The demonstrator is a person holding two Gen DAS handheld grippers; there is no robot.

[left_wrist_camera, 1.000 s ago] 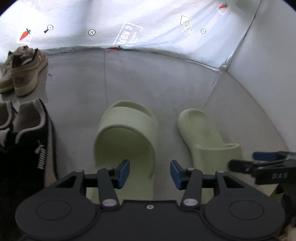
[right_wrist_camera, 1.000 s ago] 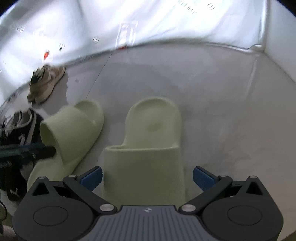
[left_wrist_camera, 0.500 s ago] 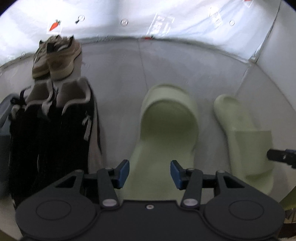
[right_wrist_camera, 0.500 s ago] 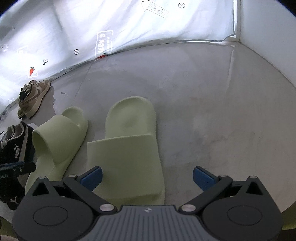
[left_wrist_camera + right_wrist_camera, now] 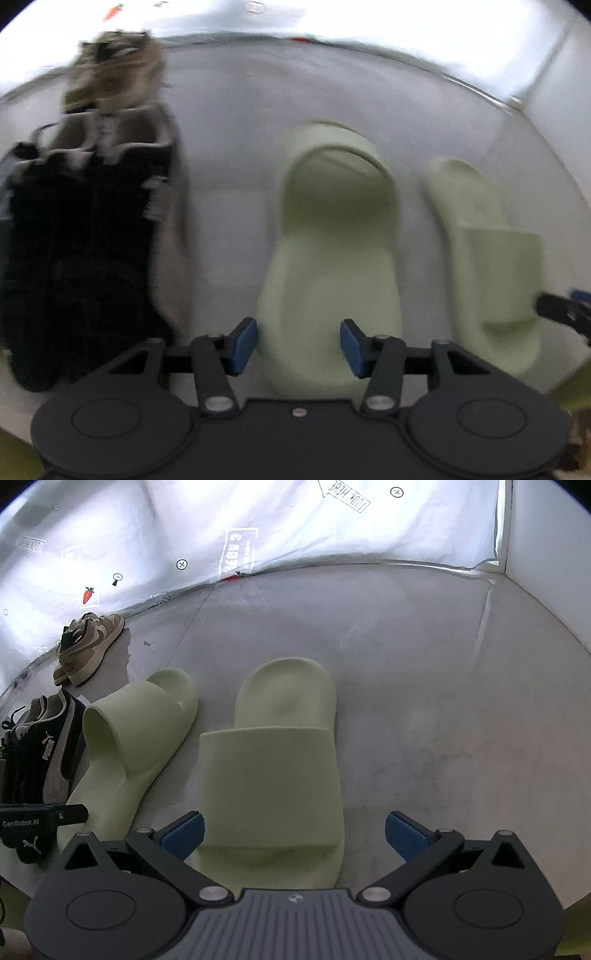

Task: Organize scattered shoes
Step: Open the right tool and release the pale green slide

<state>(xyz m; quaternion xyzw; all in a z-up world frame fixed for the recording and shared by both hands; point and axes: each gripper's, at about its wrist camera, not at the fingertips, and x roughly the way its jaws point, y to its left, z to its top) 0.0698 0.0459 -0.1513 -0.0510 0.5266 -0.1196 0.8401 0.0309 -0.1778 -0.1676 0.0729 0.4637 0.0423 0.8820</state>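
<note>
Two pale green slides lie side by side on the grey floor. The left slide (image 5: pixel 332 240) (image 5: pixel 129 746) has its strap opening facing me and its heel end under my left gripper (image 5: pixel 297 347). That gripper's blue pads stand apart, nothing pressed between them; this view is blurred. The right slide (image 5: pixel 273 768) (image 5: pixel 487 266) has its strap end nearest my right gripper (image 5: pixel 295 834). This gripper is wide open, with a gap between the slide and the right pad. A black finger (image 5: pixel 44 816) of the left gripper shows at the left edge.
A pair of black sneakers (image 5: pixel 48 753) (image 5: pixel 92 240) stands left of the slides. A tan pair (image 5: pixel 88 646) (image 5: pixel 110 74) sits behind it by the white printed sheet (image 5: pixel 295 524). A white wall (image 5: pixel 554 535) closes the right side. Bare floor (image 5: pixel 443 701) spreads to the right.
The left wrist view has swung left and down, bringing the black and tan sneakers in and blurring. The right wrist view shifted early on, then held still. Both pad gaps look unchanged.
</note>
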